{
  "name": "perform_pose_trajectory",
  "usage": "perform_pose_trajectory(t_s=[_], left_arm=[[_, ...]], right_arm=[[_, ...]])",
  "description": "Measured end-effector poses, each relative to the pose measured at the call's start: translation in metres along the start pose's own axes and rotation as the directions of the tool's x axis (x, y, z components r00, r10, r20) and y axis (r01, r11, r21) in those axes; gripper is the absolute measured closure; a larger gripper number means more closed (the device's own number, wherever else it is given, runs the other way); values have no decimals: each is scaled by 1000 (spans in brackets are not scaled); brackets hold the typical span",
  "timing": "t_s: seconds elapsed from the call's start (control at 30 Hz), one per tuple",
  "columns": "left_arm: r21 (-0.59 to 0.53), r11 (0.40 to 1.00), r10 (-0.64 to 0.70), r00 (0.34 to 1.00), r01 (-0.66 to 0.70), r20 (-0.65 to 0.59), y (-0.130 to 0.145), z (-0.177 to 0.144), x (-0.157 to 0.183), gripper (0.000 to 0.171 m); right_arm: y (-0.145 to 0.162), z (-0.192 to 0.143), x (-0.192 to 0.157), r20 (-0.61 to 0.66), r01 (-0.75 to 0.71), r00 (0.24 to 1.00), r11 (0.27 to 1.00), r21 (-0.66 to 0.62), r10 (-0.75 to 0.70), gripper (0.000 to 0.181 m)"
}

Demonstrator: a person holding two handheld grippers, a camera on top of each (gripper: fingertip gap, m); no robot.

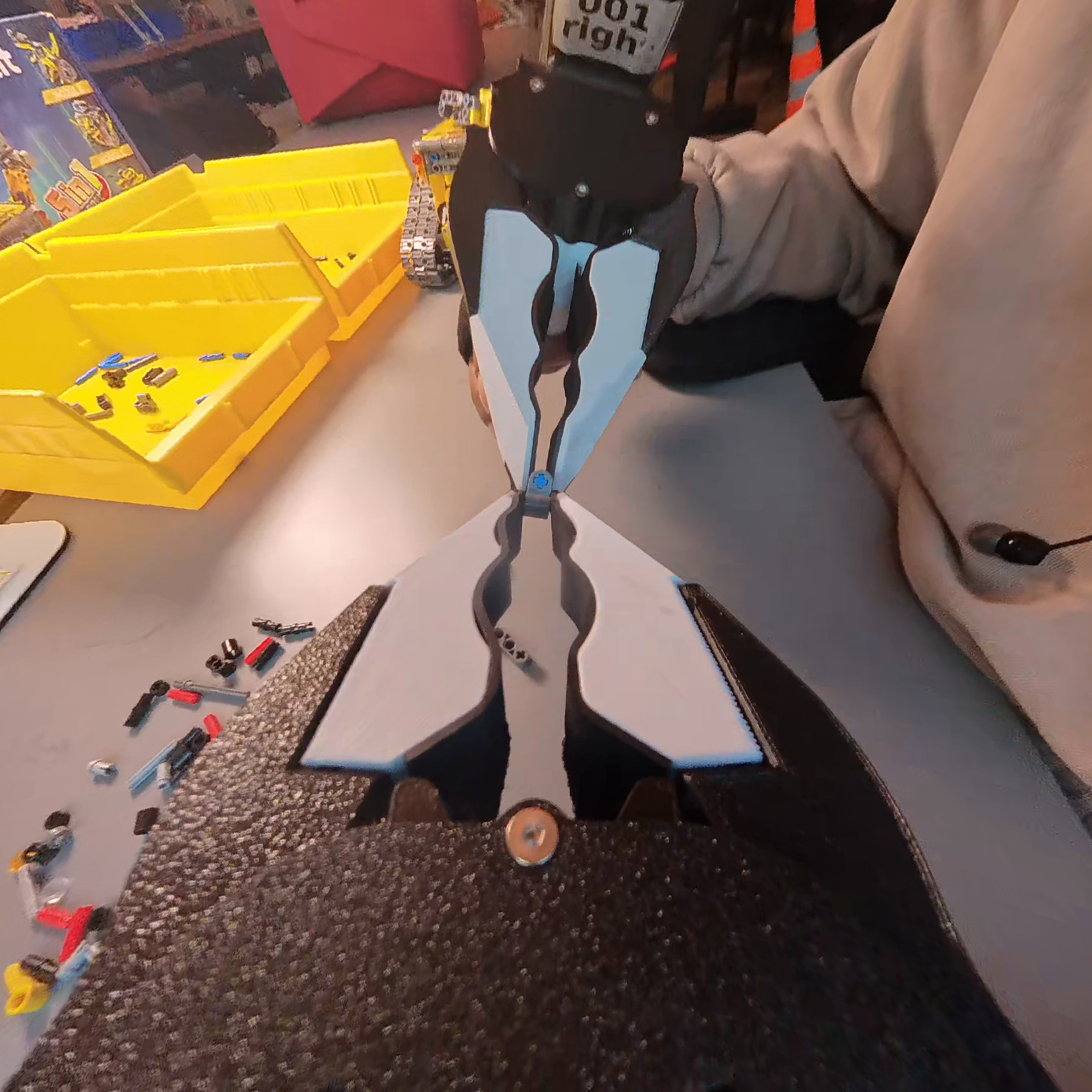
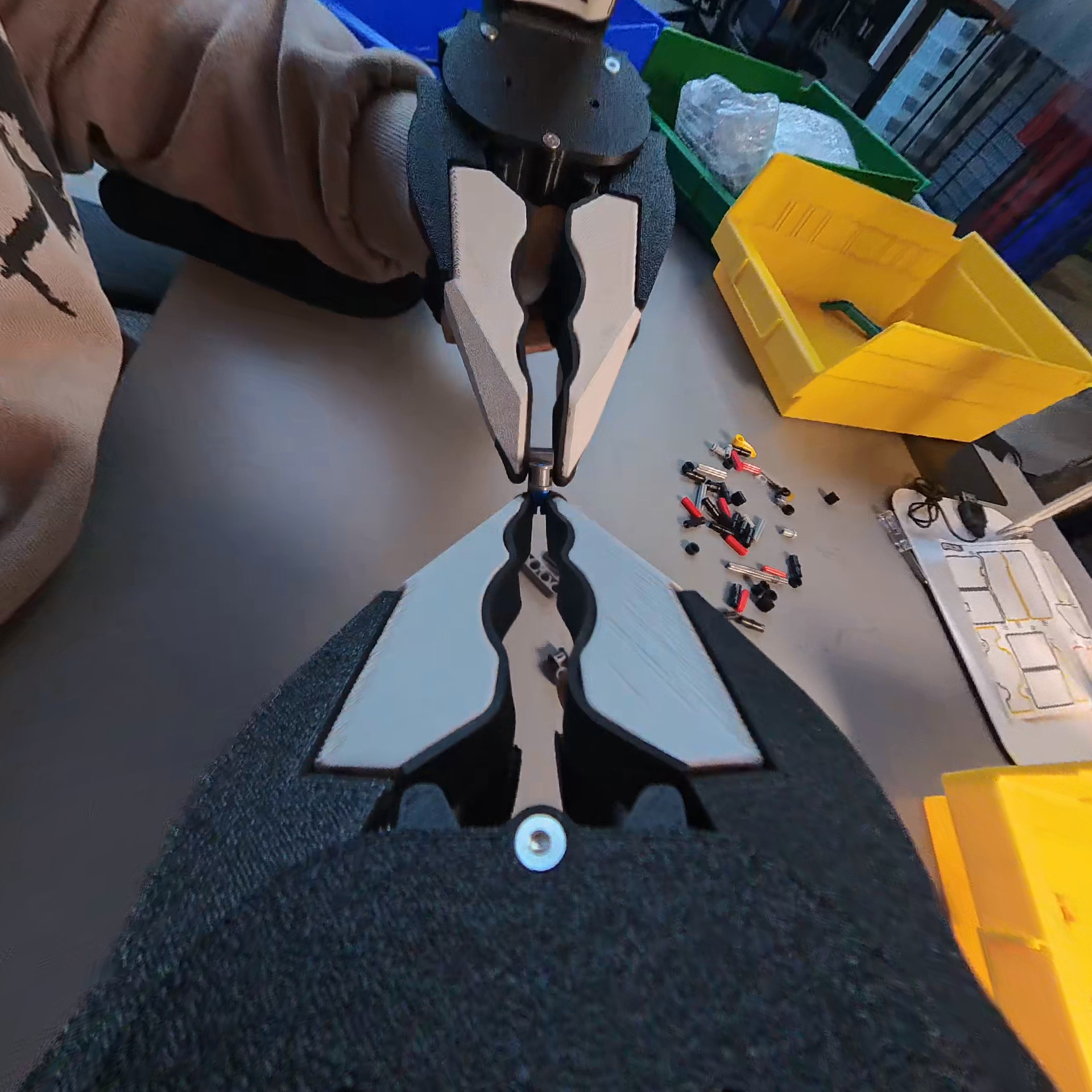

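My left gripper (image 1: 536, 503) is shut on a small grey connector (image 1: 539, 508) held above the grey table (image 1: 738, 502). My right gripper (image 1: 540, 475) meets it tip to tip from the far side and is shut on a blue pin (image 1: 539, 481) that sits in the connector's end. In the right wrist view my right gripper (image 2: 538, 501) pinches the blue pin (image 2: 539, 497), and the left gripper (image 2: 540, 470) holds the grey connector (image 2: 540, 473). A dark grey beam with holes (image 1: 513, 647) lies on the table below the fingers, also seen in the right wrist view (image 2: 540, 573).
Loose red, black and grey small parts (image 1: 236, 656) (image 2: 733, 520) lie scattered on the table. Yellow bins (image 1: 177, 331) (image 2: 886, 307), a tracked yellow model (image 1: 428, 207), a printed sheet (image 2: 1016, 620) and a green bin (image 2: 697, 165) stand around. A person's beige sleeves (image 1: 827, 207) flank both grippers. Less than 4 cm separates the two grippers' tips.
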State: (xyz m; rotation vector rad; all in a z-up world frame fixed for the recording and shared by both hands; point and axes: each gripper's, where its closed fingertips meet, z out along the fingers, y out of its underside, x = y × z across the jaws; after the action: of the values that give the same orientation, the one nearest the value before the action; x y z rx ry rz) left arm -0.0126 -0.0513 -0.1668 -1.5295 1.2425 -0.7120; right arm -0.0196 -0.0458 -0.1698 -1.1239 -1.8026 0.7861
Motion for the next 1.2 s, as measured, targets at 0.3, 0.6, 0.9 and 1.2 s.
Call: perform_pose_trajectory(t_s=[0.3, 0.6, 0.9, 1.2], left_arm=[[-132, 985, 116, 993, -114, 8, 21, 5, 5, 164], [-300, 941, 176, 984, -160, 26, 46, 14, 5, 163], [-312, 932, 208, 977, -185, 42, 47, 13, 5, 166], [-152, 986, 71, 997, -70, 1, 23, 13, 12, 169]], right_arm=[[14, 9, -10, 54, 29, 998, 999, -46, -27, 177], [33, 20, -15, 58, 125, 992, 976, -181, -116, 180], [38, 24, -17, 87, 35, 996, 982, -184, -19, 181], [31, 22, -24, 118, -10, 993, 989, -147, 28, 181]])
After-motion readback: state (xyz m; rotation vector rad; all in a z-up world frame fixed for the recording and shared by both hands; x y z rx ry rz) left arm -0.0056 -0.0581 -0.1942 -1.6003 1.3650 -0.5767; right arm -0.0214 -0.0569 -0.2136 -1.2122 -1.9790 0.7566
